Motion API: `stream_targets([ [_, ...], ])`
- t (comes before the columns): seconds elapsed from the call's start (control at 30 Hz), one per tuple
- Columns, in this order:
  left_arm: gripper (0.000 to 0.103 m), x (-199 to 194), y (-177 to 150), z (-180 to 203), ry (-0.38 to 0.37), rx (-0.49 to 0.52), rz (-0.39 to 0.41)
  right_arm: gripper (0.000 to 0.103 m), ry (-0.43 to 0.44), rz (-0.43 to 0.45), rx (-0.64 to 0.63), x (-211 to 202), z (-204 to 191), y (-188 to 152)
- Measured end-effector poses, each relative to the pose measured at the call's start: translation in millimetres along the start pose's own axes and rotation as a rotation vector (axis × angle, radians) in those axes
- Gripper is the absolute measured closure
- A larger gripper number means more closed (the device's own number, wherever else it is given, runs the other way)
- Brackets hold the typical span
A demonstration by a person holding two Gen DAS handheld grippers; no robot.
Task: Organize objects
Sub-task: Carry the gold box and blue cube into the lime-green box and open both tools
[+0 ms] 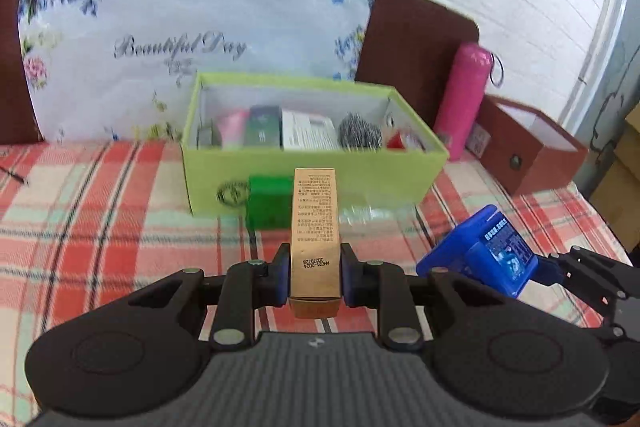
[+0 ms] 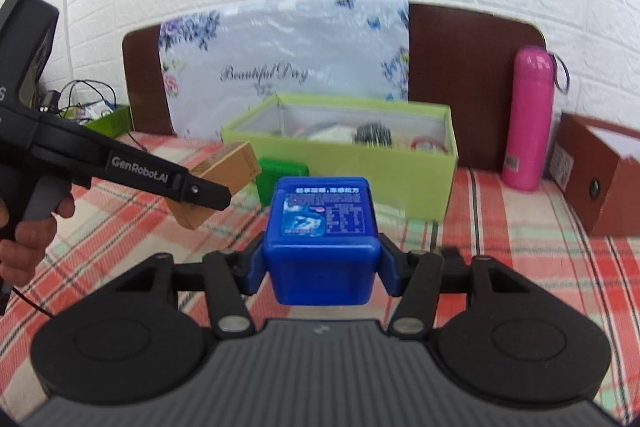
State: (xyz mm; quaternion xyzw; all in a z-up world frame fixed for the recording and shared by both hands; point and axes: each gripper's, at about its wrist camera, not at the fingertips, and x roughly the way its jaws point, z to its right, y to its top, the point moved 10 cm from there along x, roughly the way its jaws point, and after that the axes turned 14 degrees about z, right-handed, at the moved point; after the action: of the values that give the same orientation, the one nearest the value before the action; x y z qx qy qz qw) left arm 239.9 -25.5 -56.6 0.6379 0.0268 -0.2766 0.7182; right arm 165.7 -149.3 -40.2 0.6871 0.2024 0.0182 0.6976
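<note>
Left gripper (image 1: 315,273) was clamped on the gold carton (image 1: 315,223), right gripper (image 2: 320,267) on the blue box (image 2: 321,227); both items were held clear of the plaid cover (image 1: 100,219), pointed at the green box (image 1: 312,163), evidently for stowing inside
</note>
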Motion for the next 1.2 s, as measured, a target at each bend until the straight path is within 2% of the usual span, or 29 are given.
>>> stream_targets([
  [0.23, 0.078, 28, 54, -20, 0.040, 0.013, 0.060, 0.049, 0.020, 0.080, -0.024, 55, 2, 44],
  [0.43, 0.078, 67, 89, -47, 0.061, -0.035, 0.069, 0.049, -0.031, 0.086, -0.033, 122, 16, 58],
  [0.57, 0.078, 95, 100, -62, 0.083, -0.018, 0.058, 0.049, -0.040, 0.105, -0.010, 157, 24, 61],
  [0.73, 0.078, 130, 92, -75, 0.094, -0.009, 0.021, 0.048, -0.041, 0.118, -0.025, 198, 21, 59],
  [0.77, 0.071, 136, 86, -78, 0.104, 0.007, 0.012, 0.043, -0.020, 0.096, -0.041, 207, 18, 52],
  [0.8, 0.050, 140, 79, -82, 0.128, 0.014, -0.010, 0.036, -0.007, 0.058, -0.055, 213, 14, 43],
  [0.83, 0.044, 141, 72, -86, 0.147, 0.007, -0.021, 0.024, -0.008, 0.049, -0.060, 213, 13, 36],
  [0.87, 0.043, 139, 68, -88, 0.129, -0.014, -0.013, 0.015, -0.004, 0.069, -0.065, 209, 12, 31],
  [0.97, 0.043, 125, 62, -89, 0.106, -0.068, 0.025, 0.005, -0.035, 0.121, -0.086, 190, 14, 23],
  [1.1, 0.035, 107, 60, -82, 0.107, -0.070, 0.043, 0.003, -0.041, 0.143, -0.027, 167, 18, 23],
  [1.2, 0.033, 91, 54, -76, 0.133, -0.050, 0.030, 0.001, -0.047, 0.140, -0.043, 149, 18, 23],
])
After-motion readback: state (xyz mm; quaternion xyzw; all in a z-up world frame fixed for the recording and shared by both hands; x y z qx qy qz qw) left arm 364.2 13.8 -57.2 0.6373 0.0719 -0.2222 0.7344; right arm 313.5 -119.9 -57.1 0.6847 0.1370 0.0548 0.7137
